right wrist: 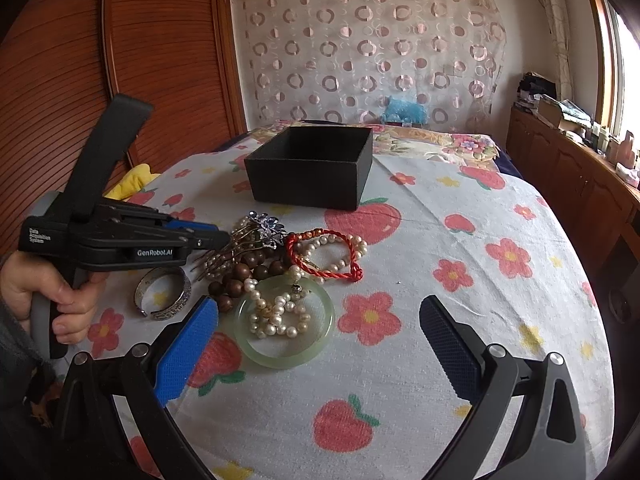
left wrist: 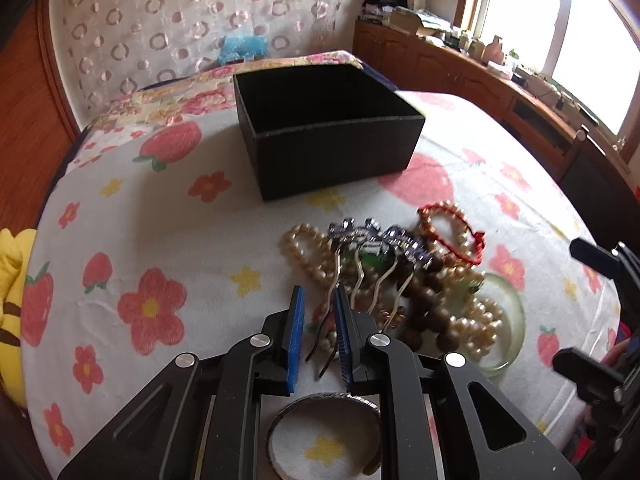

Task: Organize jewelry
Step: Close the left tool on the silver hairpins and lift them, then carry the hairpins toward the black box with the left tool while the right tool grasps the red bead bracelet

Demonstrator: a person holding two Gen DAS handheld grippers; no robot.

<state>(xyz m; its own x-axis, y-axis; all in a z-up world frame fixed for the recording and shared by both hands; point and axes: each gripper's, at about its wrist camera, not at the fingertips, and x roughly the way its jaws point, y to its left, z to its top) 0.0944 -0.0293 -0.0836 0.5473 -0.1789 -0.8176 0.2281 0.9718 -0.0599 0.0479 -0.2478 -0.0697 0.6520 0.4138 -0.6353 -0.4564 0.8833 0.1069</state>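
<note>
A pile of jewelry lies on the flowered cloth: a metal hair comb with purple flowers, pearl strands, brown wooden beads, a red cord bracelet, a pale green jade bangle and a silver cuff. An open black box stands behind the pile. My left gripper has its jaws narrowly apart around the comb's prongs, which look lifted. My right gripper is open and empty, in front of the bangle.
The cloth covers a bed. A yellow plush toy lies at the left edge. A wooden cabinet with clutter runs along the right under the window. A wooden wardrobe stands at the left.
</note>
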